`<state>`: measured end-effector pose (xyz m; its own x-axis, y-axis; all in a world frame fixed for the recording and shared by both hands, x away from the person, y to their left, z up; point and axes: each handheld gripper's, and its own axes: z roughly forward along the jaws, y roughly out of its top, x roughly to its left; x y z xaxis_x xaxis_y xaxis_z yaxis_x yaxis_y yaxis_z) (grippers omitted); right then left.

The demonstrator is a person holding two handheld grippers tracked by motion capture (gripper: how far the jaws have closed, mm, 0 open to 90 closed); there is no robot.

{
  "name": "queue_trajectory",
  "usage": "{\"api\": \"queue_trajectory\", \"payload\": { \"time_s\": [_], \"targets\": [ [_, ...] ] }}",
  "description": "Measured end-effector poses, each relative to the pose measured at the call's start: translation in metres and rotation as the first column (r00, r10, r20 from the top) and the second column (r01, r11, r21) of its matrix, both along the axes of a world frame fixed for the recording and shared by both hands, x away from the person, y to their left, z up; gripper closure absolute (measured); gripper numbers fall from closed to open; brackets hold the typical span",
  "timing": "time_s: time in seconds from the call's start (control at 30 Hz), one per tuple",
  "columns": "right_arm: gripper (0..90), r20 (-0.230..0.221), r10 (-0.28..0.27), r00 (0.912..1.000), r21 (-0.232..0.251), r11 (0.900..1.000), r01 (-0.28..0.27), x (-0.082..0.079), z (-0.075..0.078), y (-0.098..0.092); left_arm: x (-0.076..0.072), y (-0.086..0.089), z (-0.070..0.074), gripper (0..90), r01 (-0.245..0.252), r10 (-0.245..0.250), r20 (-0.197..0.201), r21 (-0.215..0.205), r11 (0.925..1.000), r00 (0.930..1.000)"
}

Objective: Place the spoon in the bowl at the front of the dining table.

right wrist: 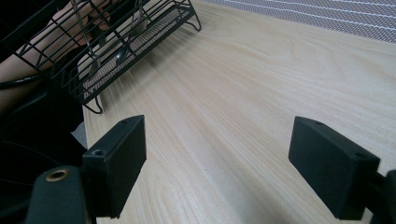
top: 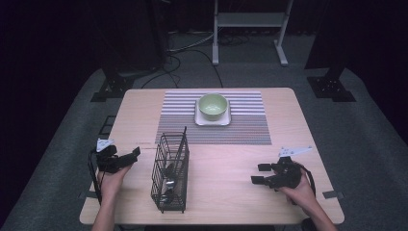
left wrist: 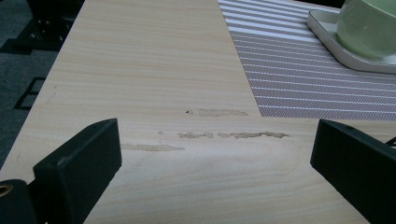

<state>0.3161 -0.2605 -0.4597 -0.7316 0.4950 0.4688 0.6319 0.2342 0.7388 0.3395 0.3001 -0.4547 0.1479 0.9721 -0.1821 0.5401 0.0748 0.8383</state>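
Plainly, both grippers hold nothing: the left gripper (top: 136, 153) at lower left and the right gripper (top: 260, 173) at lower right have jaws spread wide over bare table (top: 226, 159). Between them stands the black wire basket (top: 170, 172), seemingly holding spoons, dimly seen. A green bowl (top: 213, 106) sits upper centre.
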Motion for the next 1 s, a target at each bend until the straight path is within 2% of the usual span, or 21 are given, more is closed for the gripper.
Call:
{"api": "queue_trajectory", "payload": {
  "time_s": [0.17,0.2,0.3,0.4,0.6,0.87,0.93,1.0],
  "targets": [
    [18.0,0.013,0.003,0.9999,0.01,1.0,-0.003,-0.001,0.003,0.001,-0.003,0.001,0.0,0.8,-0.006,0.006,0.003,-0.006,1.0,1.0],
    [18.0,0.011,0.005,0.9999,0.034,0.999,-0.006,-0.002,0.004,0.001,-0.003,0.001,0.001,0.8,-0.003,0.003,0.007,-0.003,1.0,1.0],
    [18.4,0.014,0.0,0.9999,0.042,0.999,-0.001,-0.004,0.006,0.002,-0.003,0.001,0.0,0.8,-0.003,0.003,0.007,-0.007,1.0,1.0],
    [18.4,-0.003,0.01,0.9999,0.057,0.998,-0.01,-0.002,0.011,0.008,-0.004,0.001,-0.001,0.8,0.001,-0.001,-0.003,-0.007,1.0,1.0],
    [18.4,-0.006,0.046,0.9989,0.037,0.998,-0.046,-0.001,0.016,0.022,-0.005,0.004,0.0,0.8,-0.008,0.008,0.008,-0.014,0.9999,0.9999],
    [18.4,0.014,0.09,0.9958,0.024,0.996,-0.091,0.0,0.028,0.039,-0.004,0.003,0.0,0.8,-0.002,0.002,0.01,-0.008,1.0,0.9999],
    [18.3,0.02,0.099,0.9949,0.007,0.995,-0.099,0.0,0.031,0.044,-0.004,0.003,-0.001,0.8,0.0,0.0,0.01,-0.008,1.0,1.0],
    [18.3,0.019,0.107,0.994,0.013,0.994,-0.108,0.0,0.034,0.048,-0.004,0.003,-0.001,0.8,-0.001,0.001,0.007,-0.008,1.0,1.0]
  ]
}}
